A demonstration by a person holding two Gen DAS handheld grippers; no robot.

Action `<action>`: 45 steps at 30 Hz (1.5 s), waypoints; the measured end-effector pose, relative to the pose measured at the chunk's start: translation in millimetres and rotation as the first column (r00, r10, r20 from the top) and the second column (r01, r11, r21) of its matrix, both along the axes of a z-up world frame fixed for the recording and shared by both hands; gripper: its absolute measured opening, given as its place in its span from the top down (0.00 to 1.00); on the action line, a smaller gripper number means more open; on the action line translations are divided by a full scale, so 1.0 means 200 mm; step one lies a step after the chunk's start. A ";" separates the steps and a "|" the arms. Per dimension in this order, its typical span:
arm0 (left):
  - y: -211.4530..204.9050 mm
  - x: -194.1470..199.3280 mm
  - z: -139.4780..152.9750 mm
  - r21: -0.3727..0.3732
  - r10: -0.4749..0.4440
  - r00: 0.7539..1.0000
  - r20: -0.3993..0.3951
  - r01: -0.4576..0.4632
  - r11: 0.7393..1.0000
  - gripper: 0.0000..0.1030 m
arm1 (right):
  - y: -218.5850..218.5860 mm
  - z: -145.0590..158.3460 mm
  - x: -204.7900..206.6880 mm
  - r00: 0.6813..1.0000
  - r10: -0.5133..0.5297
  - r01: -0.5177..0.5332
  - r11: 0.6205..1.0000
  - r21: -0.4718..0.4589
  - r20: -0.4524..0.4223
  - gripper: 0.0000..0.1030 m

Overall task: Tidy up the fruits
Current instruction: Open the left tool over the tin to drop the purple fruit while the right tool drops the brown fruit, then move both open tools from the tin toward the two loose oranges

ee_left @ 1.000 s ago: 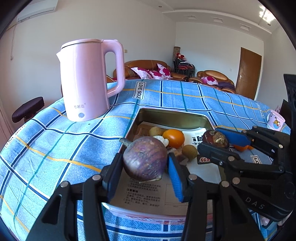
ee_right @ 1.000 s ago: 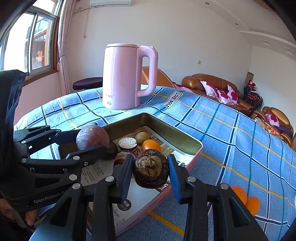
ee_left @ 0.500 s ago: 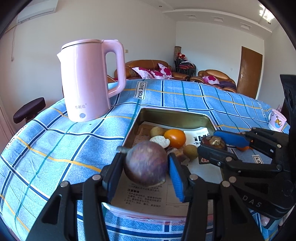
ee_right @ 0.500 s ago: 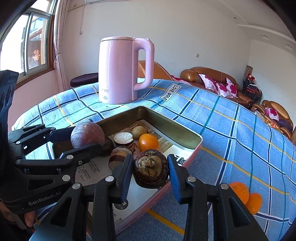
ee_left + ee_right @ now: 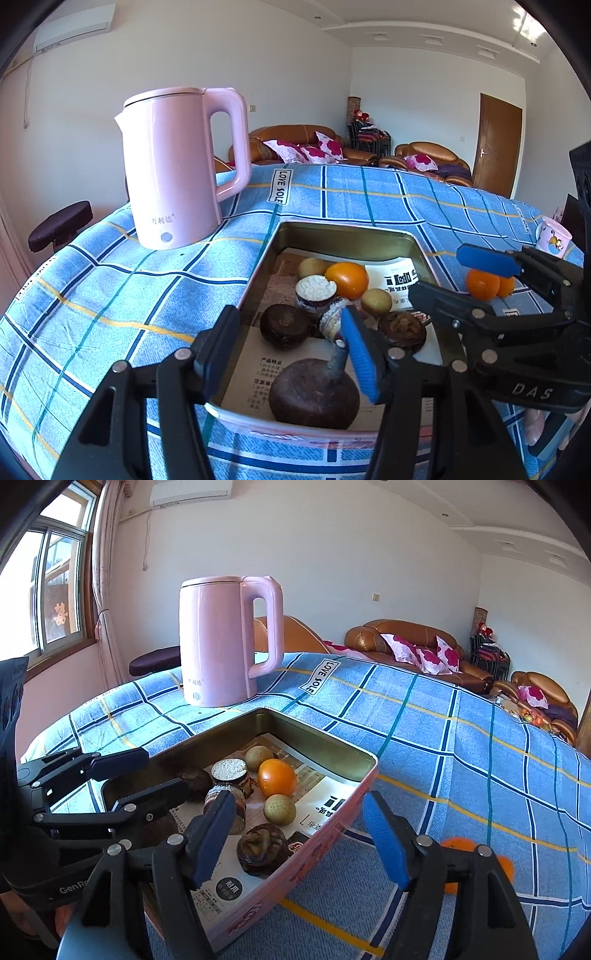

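Observation:
A metal tin tray (image 5: 343, 236) (image 5: 325, 742) lined with newspaper holds several fruits: an orange (image 5: 347, 278) (image 5: 277, 777), small brown-green fruits, dark round fruits and cut pieces. My left gripper (image 5: 291, 343) is open above the tray's near end; a big purple-brown fruit with a stem (image 5: 314, 393) lies in the tray below it. My right gripper (image 5: 299, 834) is open over the tray's right rim; a dark wrinkled fruit (image 5: 263, 849) (image 5: 402, 329) lies in the tray beneath it. Oranges (image 5: 484, 284) (image 5: 476, 864) lie on the cloth outside the tray, on its right.
A tall pink electric kettle (image 5: 177, 166) (image 5: 225, 638) stands on the blue checked cloth (image 5: 110, 288) behind and left of the tray. A small printed cup (image 5: 554, 236) stands at the far right. Sofas and a door are in the background.
Both grippers opened and let go of their fruits. The purple-brown fruit and the dark wrinkled fruit now lie in the tray.

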State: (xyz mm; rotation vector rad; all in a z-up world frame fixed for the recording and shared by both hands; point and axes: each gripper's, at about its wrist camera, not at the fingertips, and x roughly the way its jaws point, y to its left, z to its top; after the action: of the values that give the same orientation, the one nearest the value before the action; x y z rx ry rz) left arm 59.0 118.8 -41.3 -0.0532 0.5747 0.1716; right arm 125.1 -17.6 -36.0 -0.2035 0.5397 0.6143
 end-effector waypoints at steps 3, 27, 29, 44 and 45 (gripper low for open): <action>0.00 -0.02 0.02 0.011 0.023 0.999 0.023 -0.024 1.000 0.25 | -0.02 0.00 -0.02 1.000 -0.008 0.008 1.000 0.002 0.010 0.29; -0.81 0.23 0.12 0.100 -0.303 0.953 -0.026 0.304 0.947 0.17 | -0.94 0.02 0.01 0.902 -0.431 0.432 0.898 0.084 -0.034 0.28; -0.85 0.30 0.09 0.082 -0.324 0.944 -0.065 0.329 0.941 0.18 | -0.97 0.02 0.00 0.896 -0.442 0.443 0.891 0.096 -0.036 0.27; -0.90 0.60 -0.07 -0.024 -0.300 0.931 -0.206 0.302 0.953 0.32 | -1.06 0.03 -0.02 0.868 -0.495 0.494 0.858 0.143 -0.026 0.15; -0.89 0.60 -0.07 -0.036 -0.304 0.930 -0.206 0.303 0.952 0.32 | -1.06 0.03 -0.02 0.868 -0.496 0.495 0.858 0.140 -0.025 0.14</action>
State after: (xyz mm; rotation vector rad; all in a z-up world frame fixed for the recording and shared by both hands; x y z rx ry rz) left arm 179.4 -59.9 -54.8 0.0512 0.7863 -0.1279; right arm 121.9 -228.9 -30.0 0.0710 0.5084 0.1432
